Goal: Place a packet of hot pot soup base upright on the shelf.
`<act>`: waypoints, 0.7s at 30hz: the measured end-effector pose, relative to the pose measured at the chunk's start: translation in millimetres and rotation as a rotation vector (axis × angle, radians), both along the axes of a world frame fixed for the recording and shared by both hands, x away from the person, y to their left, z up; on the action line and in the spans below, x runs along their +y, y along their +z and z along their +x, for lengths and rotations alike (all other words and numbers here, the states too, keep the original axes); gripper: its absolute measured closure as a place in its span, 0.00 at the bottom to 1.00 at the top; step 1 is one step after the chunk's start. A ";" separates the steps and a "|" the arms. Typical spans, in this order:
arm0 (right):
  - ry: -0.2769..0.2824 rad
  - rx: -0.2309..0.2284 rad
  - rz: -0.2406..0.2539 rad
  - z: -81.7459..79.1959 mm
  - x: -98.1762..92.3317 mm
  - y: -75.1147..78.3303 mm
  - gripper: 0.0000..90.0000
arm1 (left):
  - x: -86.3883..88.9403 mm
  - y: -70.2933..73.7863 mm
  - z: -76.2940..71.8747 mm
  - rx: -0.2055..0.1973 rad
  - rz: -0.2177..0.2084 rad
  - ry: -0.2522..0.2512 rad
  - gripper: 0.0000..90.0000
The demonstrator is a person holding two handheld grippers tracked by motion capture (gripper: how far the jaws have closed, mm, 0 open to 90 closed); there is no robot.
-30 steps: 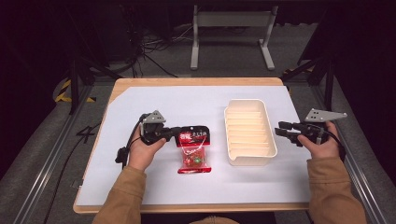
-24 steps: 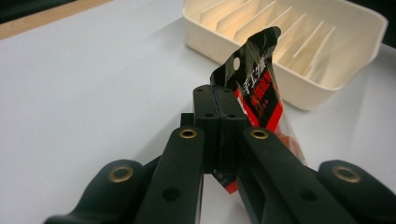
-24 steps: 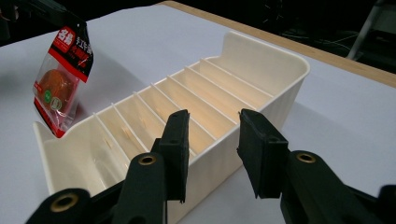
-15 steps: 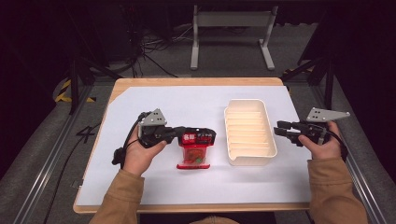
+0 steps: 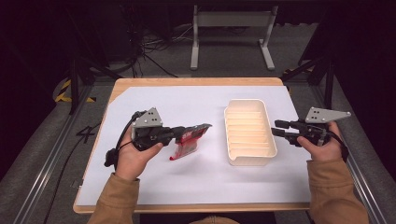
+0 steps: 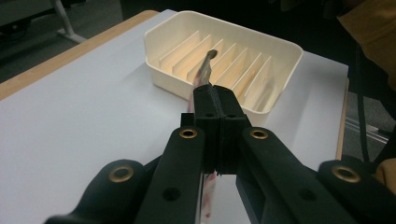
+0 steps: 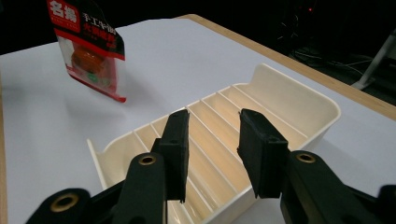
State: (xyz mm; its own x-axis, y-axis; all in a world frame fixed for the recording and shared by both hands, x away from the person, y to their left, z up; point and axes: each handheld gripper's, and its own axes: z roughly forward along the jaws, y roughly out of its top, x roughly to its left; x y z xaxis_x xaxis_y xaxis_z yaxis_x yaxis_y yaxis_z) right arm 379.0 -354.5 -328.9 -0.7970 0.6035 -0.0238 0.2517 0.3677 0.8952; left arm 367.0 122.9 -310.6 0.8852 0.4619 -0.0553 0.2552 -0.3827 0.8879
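Note:
A red snack packet [image 5: 188, 141] hangs tilted above the white table cover, and my left gripper [image 5: 200, 129] is shut on its top edge. In the left gripper view the packet's thin edge [image 6: 206, 66] sticks out past the closed left gripper [image 6: 215, 93], pointing at the cream slotted tray [image 6: 285, 50]. My right gripper [image 5: 275, 129] hovers at the right rim of the tray [image 5: 252, 161], open, its jaws having just opened a little wider with nothing between them. From the right gripper [image 7: 212, 135] I see the tray [image 7: 306, 101] below and the packet [image 7: 88, 51] beyond.
A white sheet [image 5: 187, 182] covers the wooden table [image 5: 196, 81]. Dark floor, cables and a metal stand [image 5: 231, 32] lie behind the table. Aluminium rails run along both sides.
The left gripper has lifted the packet off the table and carried it up and a little toward the tray. The right hand has risen slightly.

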 end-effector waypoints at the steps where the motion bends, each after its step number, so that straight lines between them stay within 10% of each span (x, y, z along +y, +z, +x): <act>1: 0.008 -0.003 -0.001 -1.3 2.2 1.6 0.70 | 0.4 1.9 -1.3 -0.004 -0.004 -0.006 1.00; 21: 0.188 -0.085 0.004 -33.7 46.0 35.6 0.65 | -23.9 23.8 -33.2 -0.074 -0.064 -0.114 1.00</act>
State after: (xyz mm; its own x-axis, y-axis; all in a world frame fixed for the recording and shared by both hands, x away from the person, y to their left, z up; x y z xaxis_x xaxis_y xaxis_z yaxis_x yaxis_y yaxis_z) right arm 345.3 -308.5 -293.3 -0.8909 0.4445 -0.0939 0.1022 0.3973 0.9120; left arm 333.8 99.0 -286.8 0.9345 0.3557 -0.0141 0.1463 -0.3476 0.9261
